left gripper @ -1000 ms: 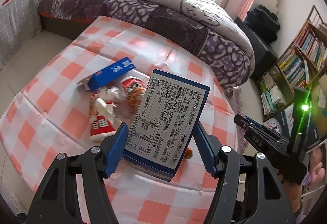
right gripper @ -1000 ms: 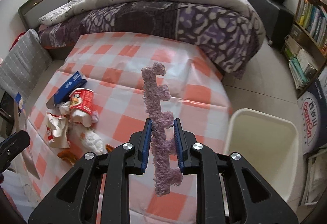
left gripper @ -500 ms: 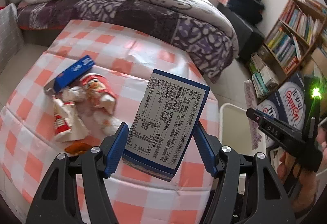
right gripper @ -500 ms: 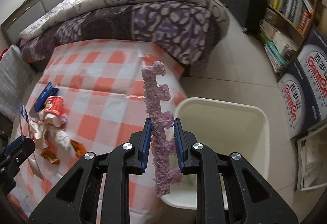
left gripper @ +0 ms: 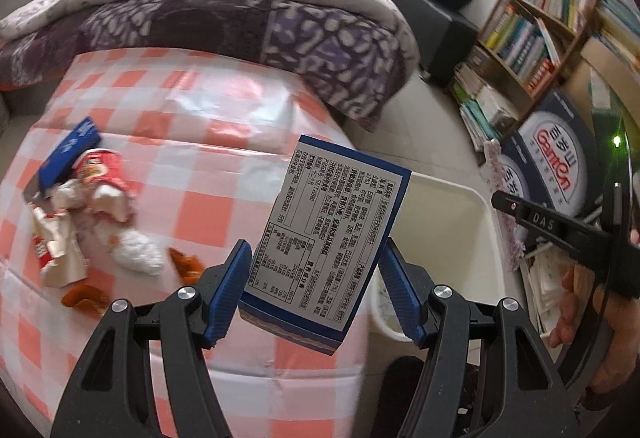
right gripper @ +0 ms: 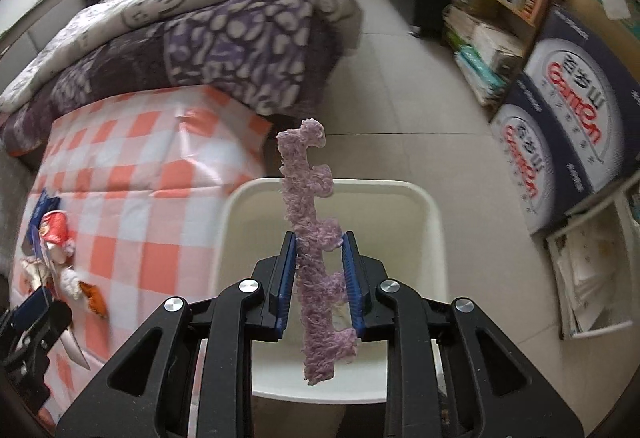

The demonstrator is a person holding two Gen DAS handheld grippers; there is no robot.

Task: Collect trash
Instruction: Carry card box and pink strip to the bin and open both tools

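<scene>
Beside the checked tablecloth (left gripper: 224, 142) stands a white bin (right gripper: 434, 222). Over it, the right gripper (right gripper: 320, 286) pinches a purple fuzzy strip (right gripper: 308, 198); short of it, the left gripper (left gripper: 316, 290) clamps a blue-edged box (left gripper: 328, 234), which could miss if let go early.

The left hand-held gripper (left gripper: 316, 274) is half-spread and gripping; the right hand-held gripper (right gripper: 319, 278), tilted downward, is nearly closed and pinching.

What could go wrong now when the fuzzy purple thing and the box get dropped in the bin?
The purple fuzzy strip is over the white bin, but its fluff might cling to the right gripper pads instead of falling. The box in the left gripper looks to be over the table's edge, not yet the bin, so letting go now could drop it on the table or floor.
</scene>
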